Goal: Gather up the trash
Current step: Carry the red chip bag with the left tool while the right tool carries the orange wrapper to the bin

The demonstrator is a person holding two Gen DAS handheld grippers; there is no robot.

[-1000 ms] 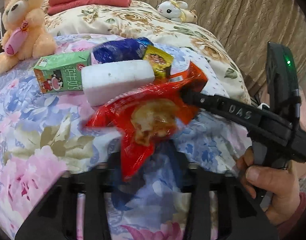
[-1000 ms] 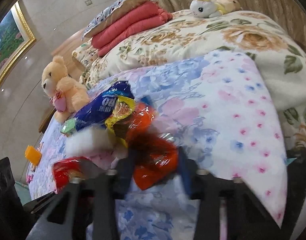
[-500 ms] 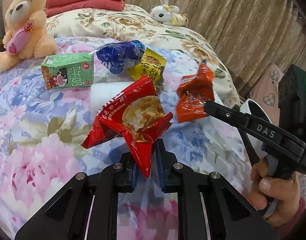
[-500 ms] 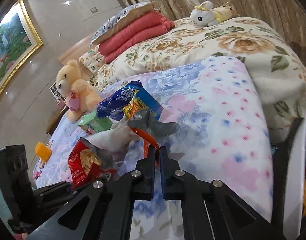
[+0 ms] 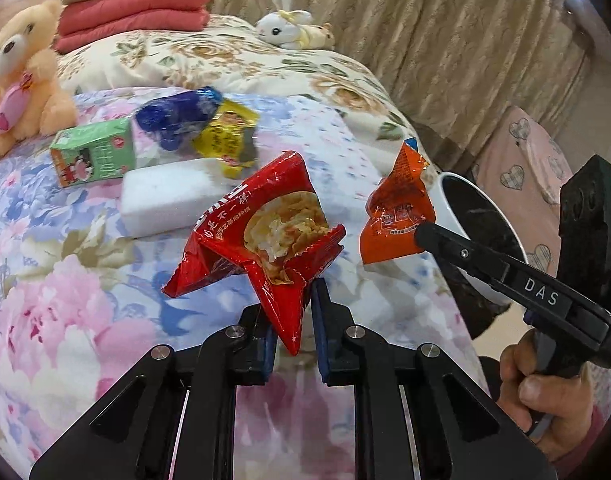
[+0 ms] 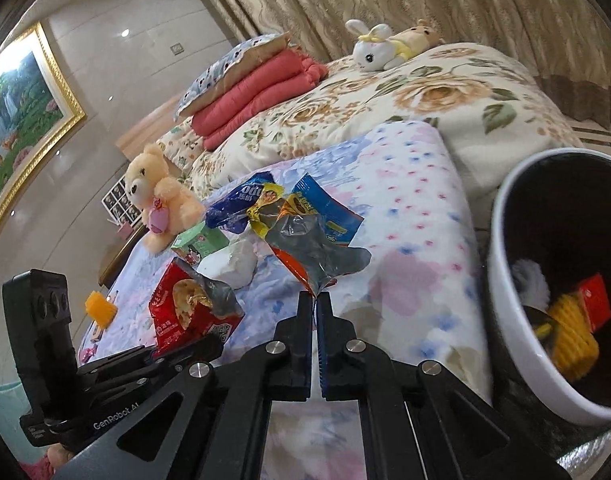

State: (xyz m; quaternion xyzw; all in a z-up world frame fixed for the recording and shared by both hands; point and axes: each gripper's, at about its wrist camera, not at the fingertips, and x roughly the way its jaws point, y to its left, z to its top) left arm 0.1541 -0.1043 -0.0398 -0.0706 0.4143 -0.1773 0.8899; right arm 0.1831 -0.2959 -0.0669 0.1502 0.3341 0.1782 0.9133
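Bin (image 6: 505,264) cut off at right, its contents murky. Left tongs (image 5: 293,320) pinch crumpled red bag (image 5: 261,232); right tongs (image 6: 315,306) pinch orange wrapper (image 6: 305,252).

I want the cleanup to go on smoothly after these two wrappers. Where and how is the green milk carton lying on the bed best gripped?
Grip the green milk carton across its two long flat faces, near the middle, coming from above. It lies on its side on the floral quilt, so the upper face is free, and its boxy shape likely gives parallel surfaces. Its right end sits close against the white foam block and blue crinkled wrapper.
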